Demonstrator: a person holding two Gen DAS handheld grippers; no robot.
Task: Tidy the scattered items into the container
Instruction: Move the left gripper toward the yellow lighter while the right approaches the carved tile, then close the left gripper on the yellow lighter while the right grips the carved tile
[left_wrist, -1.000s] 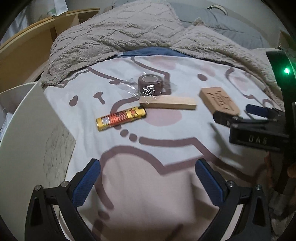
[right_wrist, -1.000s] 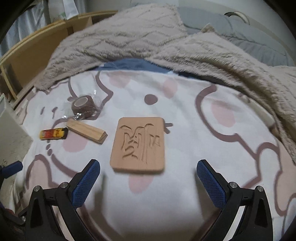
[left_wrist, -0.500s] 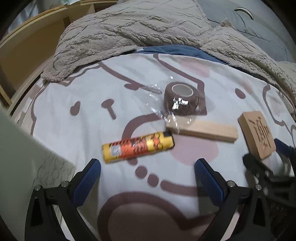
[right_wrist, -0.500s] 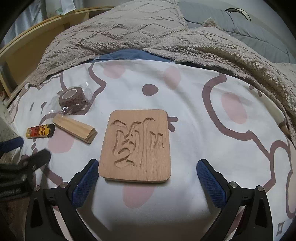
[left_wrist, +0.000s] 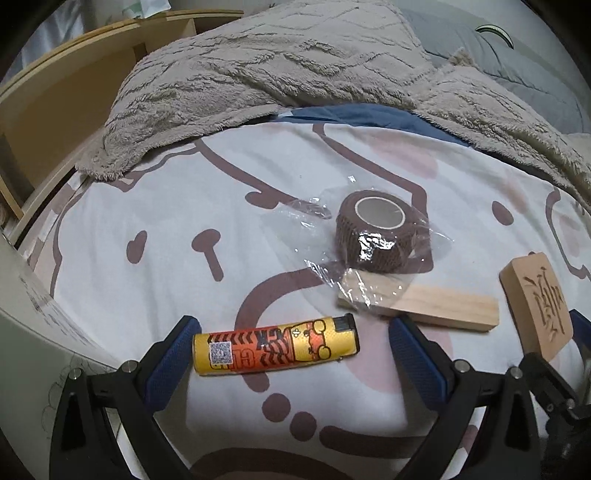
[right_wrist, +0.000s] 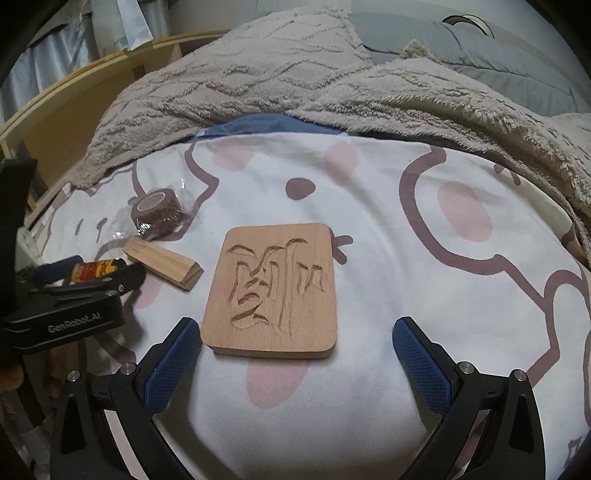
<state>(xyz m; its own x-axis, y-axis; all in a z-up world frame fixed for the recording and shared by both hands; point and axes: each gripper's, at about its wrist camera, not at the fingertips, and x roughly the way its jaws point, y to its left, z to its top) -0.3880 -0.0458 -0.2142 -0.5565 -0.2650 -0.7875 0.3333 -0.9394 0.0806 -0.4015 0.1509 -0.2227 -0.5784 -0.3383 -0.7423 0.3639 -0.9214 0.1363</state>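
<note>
A yellow-orange lighter (left_wrist: 275, 345) lies on the patterned bedsheet, right between the open fingers of my left gripper (left_wrist: 293, 360). Behind it lie a wooden block (left_wrist: 424, 304) and a brown tape roll in clear wrap (left_wrist: 376, 230). A carved wooden plaque (right_wrist: 273, 290) lies just ahead of my open right gripper (right_wrist: 295, 360), its near edge between the fingertips. In the right wrist view the left gripper (right_wrist: 74, 291) straddles the lighter (right_wrist: 92, 268), with the block (right_wrist: 162, 263) and the tape roll (right_wrist: 157, 214) beyond. The plaque also shows at the right edge of the left wrist view (left_wrist: 539, 302).
A white container wall (left_wrist: 33, 332) stands at the left edge. A fluffy beige blanket (left_wrist: 295, 62) is bunched across the back of the bed. A wooden bed frame (left_wrist: 66, 96) runs along the left. A grey duvet (right_wrist: 498, 70) lies at the back right.
My left gripper has moved forward and down, bringing the lighter between its open fingers. My right gripper has closed in on the plaque. Both stayed open.
</note>
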